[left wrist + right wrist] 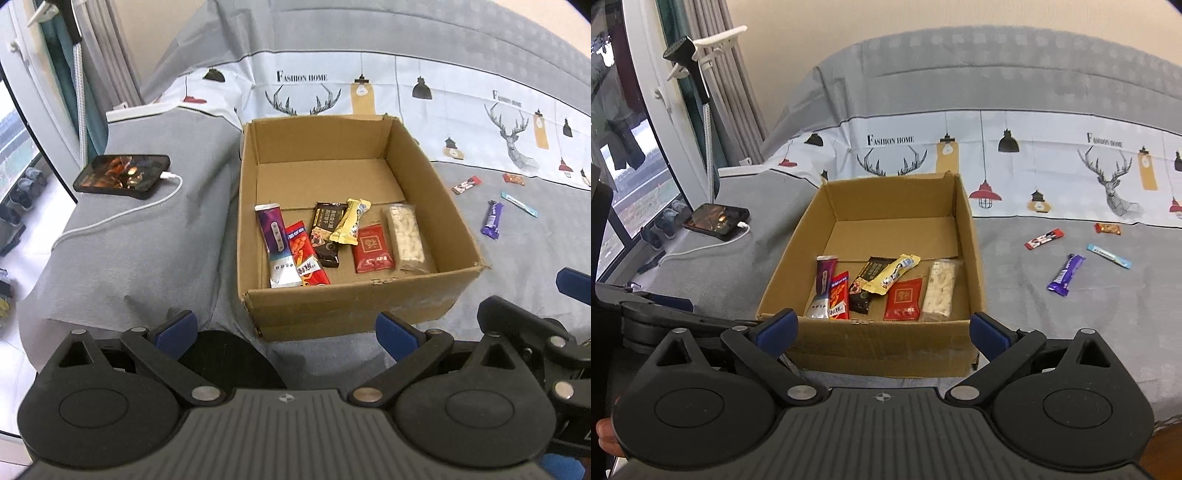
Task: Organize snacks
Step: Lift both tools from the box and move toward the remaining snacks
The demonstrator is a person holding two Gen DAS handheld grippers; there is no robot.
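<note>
While both the left gripper (286,328) and right gripper (882,328) stood wide open and empty, four snacks (1065,275) outside the box (879,347) awaited collection.

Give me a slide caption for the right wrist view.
Open right gripper before a cardboard box holding six snacks; four snacks remain on the bed.

I am working in a home bedroom. Everything lies on a bed (1071,332) made up with a grey sheet and a cover (1034,162) printed with lamps, deer heads and the words "Fashion Home". A phone (122,176) charges on the bed by its white cable (122,218). Grey curtains (738,81) hang beside a large window (628,166), and pairs of shoes (665,221) stand on the floor under it.
</note>
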